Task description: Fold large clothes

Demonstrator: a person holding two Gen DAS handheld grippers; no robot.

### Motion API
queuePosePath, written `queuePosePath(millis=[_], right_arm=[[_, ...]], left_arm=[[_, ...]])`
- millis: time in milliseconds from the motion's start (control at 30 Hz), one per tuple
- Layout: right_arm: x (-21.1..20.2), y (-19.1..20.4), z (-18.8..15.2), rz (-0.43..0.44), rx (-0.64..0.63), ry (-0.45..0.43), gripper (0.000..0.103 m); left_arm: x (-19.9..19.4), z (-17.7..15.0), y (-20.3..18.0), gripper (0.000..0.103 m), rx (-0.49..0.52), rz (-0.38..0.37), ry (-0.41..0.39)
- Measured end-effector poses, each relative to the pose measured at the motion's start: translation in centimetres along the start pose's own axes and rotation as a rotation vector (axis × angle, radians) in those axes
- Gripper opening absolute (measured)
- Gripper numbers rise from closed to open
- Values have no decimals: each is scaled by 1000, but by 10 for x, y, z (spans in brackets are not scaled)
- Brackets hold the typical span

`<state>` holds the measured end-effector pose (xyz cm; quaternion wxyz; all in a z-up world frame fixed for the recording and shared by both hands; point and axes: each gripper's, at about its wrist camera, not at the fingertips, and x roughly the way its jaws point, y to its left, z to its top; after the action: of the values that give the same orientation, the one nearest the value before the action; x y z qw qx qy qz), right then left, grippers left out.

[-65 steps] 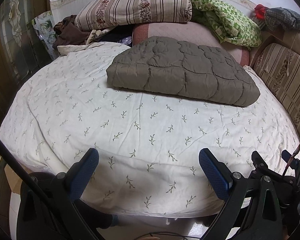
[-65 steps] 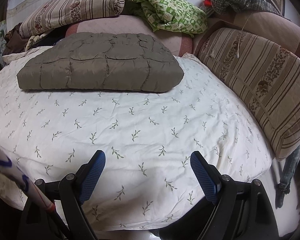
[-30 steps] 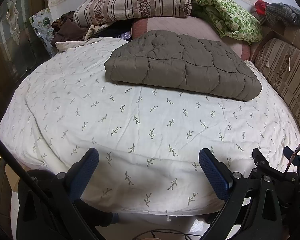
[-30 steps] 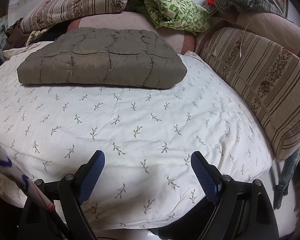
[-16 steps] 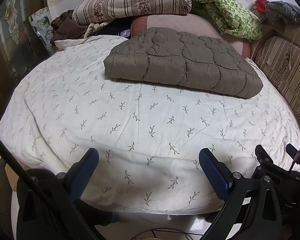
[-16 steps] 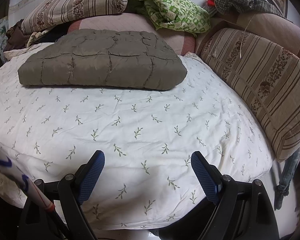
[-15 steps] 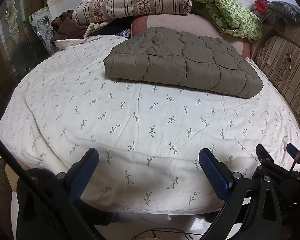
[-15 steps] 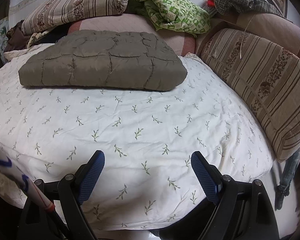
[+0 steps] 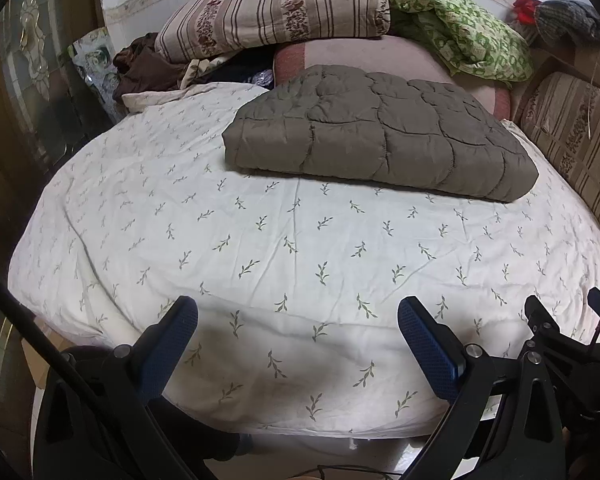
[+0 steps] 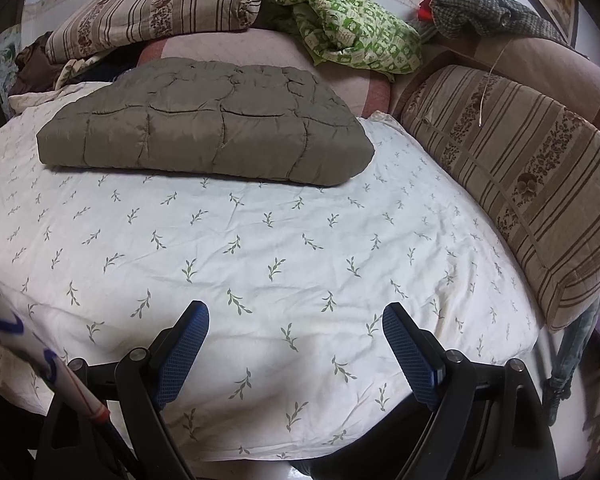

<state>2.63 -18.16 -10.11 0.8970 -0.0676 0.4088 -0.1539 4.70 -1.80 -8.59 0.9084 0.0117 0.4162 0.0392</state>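
A grey-brown quilted padded garment (image 9: pixel 380 136) lies folded into a thick flat rectangle at the far side of the bed; it also shows in the right wrist view (image 10: pixel 208 136). My left gripper (image 9: pixel 298 316) is open and empty, hovering over the bed's near edge, well short of the garment. My right gripper (image 10: pixel 296 316) is also open and empty over the near edge. The right gripper's body shows at the lower right of the left wrist view (image 9: pixel 560 340).
The bed has a white sheet with a green sprig print (image 9: pixel 300 248). Striped folded quilts (image 9: pixel 276 12), a green patterned blanket (image 10: pixel 352 32) and dark clothes (image 9: pixel 140 68) are piled at the head. A striped cushion (image 10: pixel 520 168) lines the right side.
Both grippers have drifted slightly, so the folded garment sits a little differently in view. The garment itself has not moved and both grippers stay open.
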Motion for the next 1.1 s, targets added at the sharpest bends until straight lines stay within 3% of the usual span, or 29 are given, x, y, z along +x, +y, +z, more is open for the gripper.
queuePosePath(millis=[633, 1100], right_arm=[[1, -10, 1, 95, 52, 52, 91], [-41, -26, 11, 94, 92, -37, 92]], left_arm=[[4, -3, -4, 100, 15, 23, -13], [-31, 3, 0, 100, 19, 27, -103]])
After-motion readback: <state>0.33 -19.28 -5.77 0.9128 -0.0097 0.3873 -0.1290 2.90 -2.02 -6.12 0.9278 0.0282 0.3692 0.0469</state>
